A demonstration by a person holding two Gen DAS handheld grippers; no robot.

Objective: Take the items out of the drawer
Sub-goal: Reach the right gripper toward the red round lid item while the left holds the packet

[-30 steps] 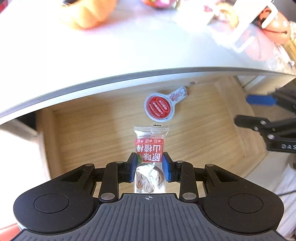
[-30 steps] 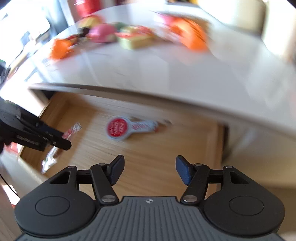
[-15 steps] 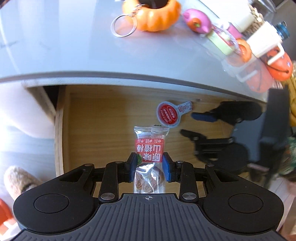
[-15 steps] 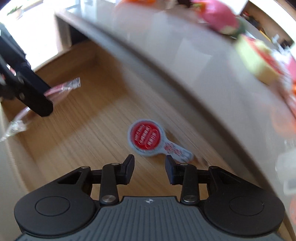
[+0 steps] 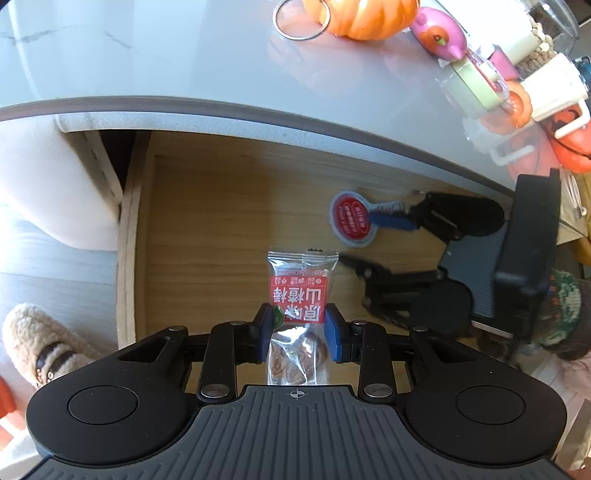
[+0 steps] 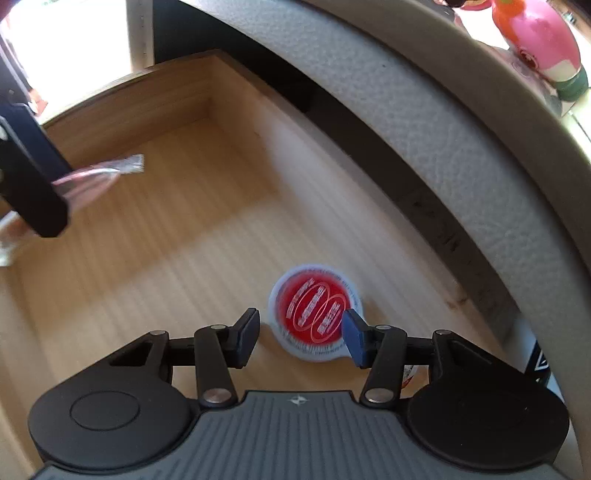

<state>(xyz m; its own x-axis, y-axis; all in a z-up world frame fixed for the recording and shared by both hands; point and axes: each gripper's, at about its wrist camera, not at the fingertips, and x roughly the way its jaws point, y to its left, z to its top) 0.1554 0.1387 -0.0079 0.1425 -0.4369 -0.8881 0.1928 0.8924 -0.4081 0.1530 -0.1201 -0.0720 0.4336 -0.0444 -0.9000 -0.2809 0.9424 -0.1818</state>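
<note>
Left claw clamped on crinkly snack packet. Right claw, jaws just widened, straddles flat, light red-lidded sachet: likely slippery, better pinched by its edges.

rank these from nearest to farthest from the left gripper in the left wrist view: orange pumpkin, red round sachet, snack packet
1. snack packet: clamped between the fingers of the left gripper, over the drawer.
2. red round sachet: on the drawer floor beyond the packet, slightly right, at the right gripper.
3. orange pumpkin: up on the tabletop, at the far edge of view.
</note>
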